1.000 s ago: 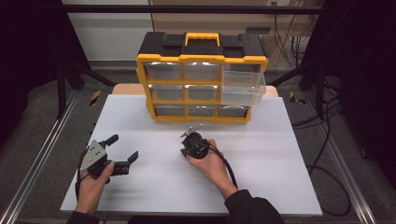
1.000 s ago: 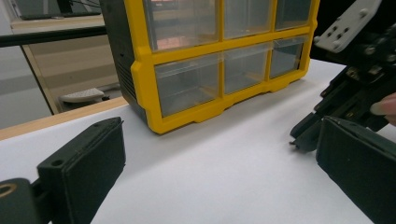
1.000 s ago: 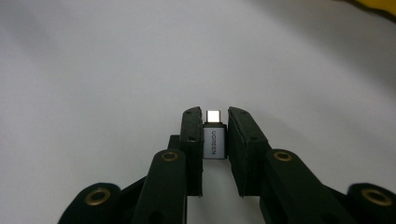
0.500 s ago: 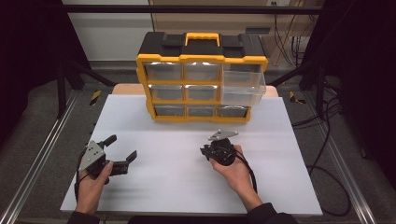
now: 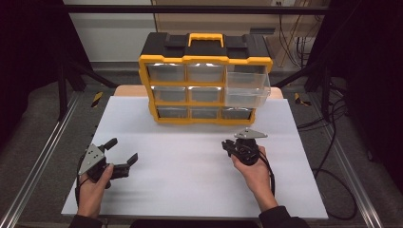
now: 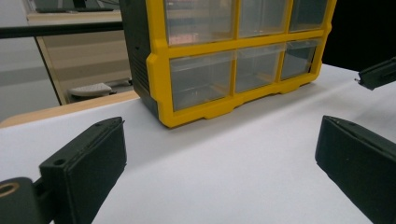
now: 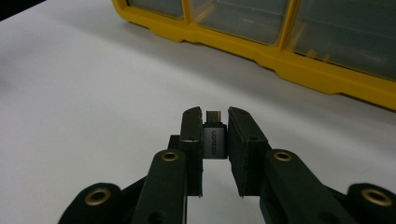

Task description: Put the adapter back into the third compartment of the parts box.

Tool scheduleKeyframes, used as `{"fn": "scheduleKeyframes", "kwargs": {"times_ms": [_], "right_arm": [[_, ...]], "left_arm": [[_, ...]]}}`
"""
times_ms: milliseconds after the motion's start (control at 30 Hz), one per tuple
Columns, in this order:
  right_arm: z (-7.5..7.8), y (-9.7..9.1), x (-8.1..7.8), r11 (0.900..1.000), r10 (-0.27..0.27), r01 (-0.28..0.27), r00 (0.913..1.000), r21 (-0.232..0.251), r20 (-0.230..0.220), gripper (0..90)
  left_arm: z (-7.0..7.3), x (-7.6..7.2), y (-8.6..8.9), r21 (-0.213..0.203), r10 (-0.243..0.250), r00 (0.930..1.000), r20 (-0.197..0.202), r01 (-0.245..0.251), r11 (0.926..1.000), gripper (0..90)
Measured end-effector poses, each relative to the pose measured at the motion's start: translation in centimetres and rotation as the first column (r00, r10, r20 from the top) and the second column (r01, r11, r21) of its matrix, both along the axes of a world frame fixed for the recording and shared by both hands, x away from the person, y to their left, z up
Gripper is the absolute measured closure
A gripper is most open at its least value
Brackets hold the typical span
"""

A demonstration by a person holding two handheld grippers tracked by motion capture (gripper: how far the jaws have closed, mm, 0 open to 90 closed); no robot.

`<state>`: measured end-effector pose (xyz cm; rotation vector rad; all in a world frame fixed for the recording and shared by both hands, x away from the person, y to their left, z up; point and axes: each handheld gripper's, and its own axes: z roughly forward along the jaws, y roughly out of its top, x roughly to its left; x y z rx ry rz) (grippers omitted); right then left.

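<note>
A yellow and black drawer cabinet (image 5: 204, 80) stands at the back of the white table (image 5: 190, 180). Its upper right clear drawer (image 5: 247, 90) is pulled out. In front of the cabinet's right end, my right gripper (image 5: 231, 145) is shut on a small grey USB adapter (image 7: 215, 137), which sticks up between the two pads (image 7: 191, 126), just above the white surface. At the near left my left gripper (image 5: 122, 151) is held open with nothing between its jaws. In the left gripper view it (image 6: 219, 154) faces the cabinet's left corner (image 6: 159, 70).
Metal rails (image 5: 43, 152) run along both sides of the table. Cables (image 5: 328, 142) hang off its right edge. The white surface between the two hands is bare. A tip of my right gripper (image 6: 376, 74) shows at the right edge of the left gripper view.
My right gripper has moved to the right across the table, still shut on the adapter. The left hand and its gripper have stayed where they were.
</note>
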<state>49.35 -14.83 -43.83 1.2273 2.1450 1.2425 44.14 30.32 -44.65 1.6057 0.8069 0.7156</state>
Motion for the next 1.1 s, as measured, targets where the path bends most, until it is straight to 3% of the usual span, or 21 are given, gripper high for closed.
{"fn": "scheduleKeyframes", "kwargs": {"times_ms": [500, 700, 1100], "right_arm": [[0.6, 0.0, -0.7, 0.9999, 0.0, -0.001, 0.9958, 0.012, 0.091, 76.3], [1.6, -0.4, -1.1, 0.9987, -0.012, 0.004, 0.9884, 0.051, 0.152, 76.3], [2.6, -0.9, -1.7, 0.9958, -0.036, 0.017, 0.978, 0.09, 0.206, 76.3]], "left_arm": [[0.0, 0.1, -0.2, -0.021, -0.008, 0.9998, -0.017, 0.007, 0.9997, 1.2], [0.2, 0.1, -0.1, -0.028, -0.007, 0.9999, -0.008, 0.007, 0.9996, 1.2], [0.2, 0.1, -0.1, -0.029, -0.003, 1.0, -0.004, 0.003, 0.9996, 1.2]]}}
